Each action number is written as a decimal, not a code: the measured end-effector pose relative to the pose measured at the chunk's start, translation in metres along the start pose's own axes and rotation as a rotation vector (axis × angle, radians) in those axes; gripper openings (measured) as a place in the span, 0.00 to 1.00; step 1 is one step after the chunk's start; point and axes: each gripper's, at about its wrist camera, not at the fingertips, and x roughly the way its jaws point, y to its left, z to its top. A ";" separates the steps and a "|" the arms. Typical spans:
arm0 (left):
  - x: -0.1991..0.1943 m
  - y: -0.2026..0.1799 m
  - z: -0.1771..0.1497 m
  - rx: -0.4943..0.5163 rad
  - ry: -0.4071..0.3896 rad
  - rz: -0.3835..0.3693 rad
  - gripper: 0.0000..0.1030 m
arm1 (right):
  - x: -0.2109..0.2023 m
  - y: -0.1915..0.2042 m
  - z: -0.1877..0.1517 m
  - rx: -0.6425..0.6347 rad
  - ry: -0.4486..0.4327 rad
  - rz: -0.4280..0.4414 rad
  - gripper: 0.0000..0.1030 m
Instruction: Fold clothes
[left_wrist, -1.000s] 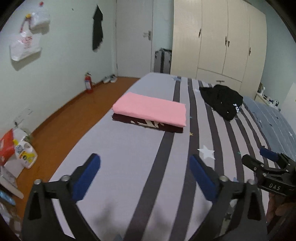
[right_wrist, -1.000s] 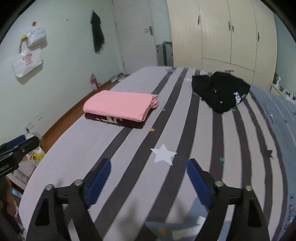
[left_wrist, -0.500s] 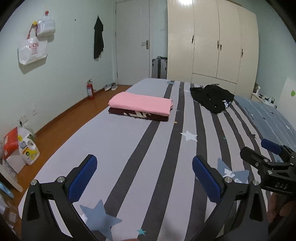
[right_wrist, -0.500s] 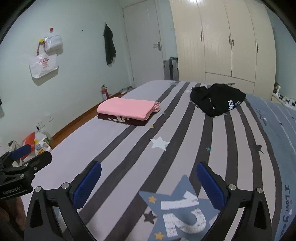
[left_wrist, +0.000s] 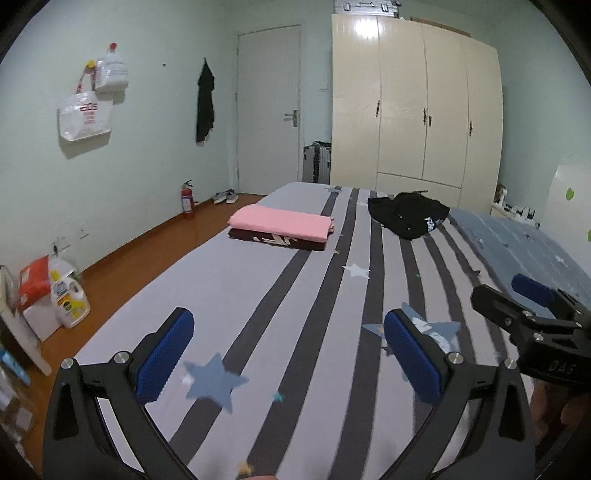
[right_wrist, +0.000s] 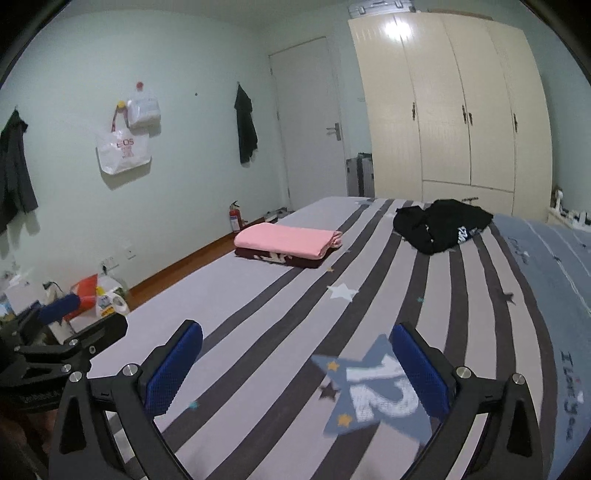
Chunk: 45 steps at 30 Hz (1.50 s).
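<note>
Striped bedding (left_wrist: 258, 295) with star prints fills the bedroom's foreground, and on it a folded pink garment (left_wrist: 281, 223) lies on a folded dark one (left_wrist: 275, 242), while an unfolded black garment (right_wrist: 441, 225) sits crumpled farther along, near the cream wardrobe (left_wrist: 417, 107). Both the left gripper (left_wrist: 288, 354) and the right gripper (right_wrist: 295, 369) hang above bare bedding with jaws spread wide and nothing between them. That reads as the gap between garments, so next comes a reach to the black one, to drag it flat before folding.
</note>
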 end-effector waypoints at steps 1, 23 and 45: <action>-0.012 -0.001 0.001 -0.008 0.005 0.007 0.99 | -0.011 0.002 0.001 0.002 -0.001 0.000 0.99; -0.188 -0.023 0.033 -0.057 -0.101 0.003 0.99 | -0.186 0.041 0.051 -0.027 -0.060 0.040 0.99; -0.183 -0.006 0.040 -0.065 -0.087 0.009 0.99 | -0.184 0.050 0.052 -0.059 -0.058 0.017 0.99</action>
